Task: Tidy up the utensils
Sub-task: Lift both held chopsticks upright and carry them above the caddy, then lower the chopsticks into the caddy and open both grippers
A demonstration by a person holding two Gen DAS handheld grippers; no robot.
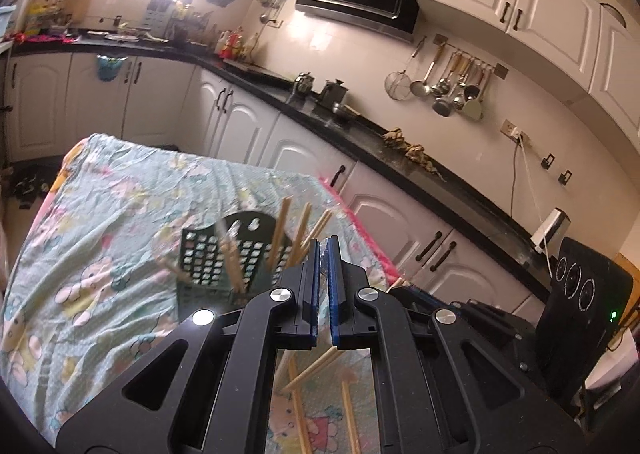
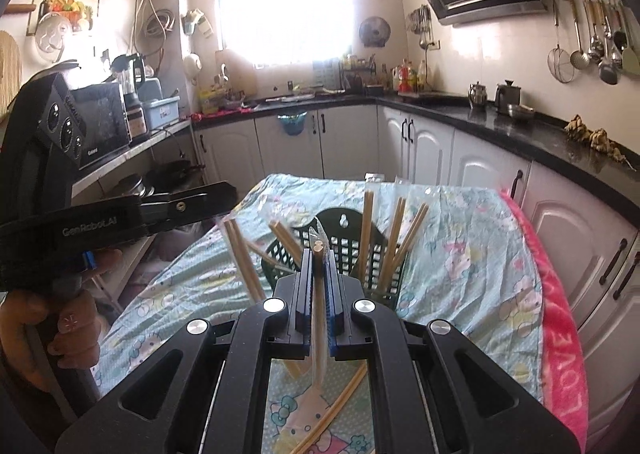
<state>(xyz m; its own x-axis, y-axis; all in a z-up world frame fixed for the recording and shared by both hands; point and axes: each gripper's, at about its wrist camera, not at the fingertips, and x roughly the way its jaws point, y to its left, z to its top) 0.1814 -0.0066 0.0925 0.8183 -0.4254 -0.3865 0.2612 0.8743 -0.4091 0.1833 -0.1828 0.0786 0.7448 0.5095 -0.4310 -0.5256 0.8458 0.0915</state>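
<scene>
My right gripper point(image 2: 319, 254) is shut on a pair of wooden chopsticks point(image 2: 318, 294) in a clear sleeve, and their ends poke out past the pads. Just beyond stands a dark green lattice utensil basket point(image 2: 348, 242) on the table, with several sleeved chopsticks point(image 2: 368, 230) leaning in it. My left gripper point(image 1: 323, 248) is shut above the near side of the basket point(image 1: 208, 258) and the chopsticks in it point(image 1: 280, 230). I cannot tell whether anything thin sits between its pads. From the right wrist view it point(image 2: 230, 194) hangs at the left, above the table. Loose chopsticks point(image 2: 340, 406) point(image 1: 316, 366) lie under both grippers.
The table wears a pale green cartoon cloth point(image 2: 460, 238) with a pink towel point(image 2: 560, 354) along its right edge. A hand point(image 2: 76, 330) grips the left tool. White cabinets and a black counter point(image 1: 360, 134) run close behind. A shelf with a microwave point(image 2: 104, 122) stands left.
</scene>
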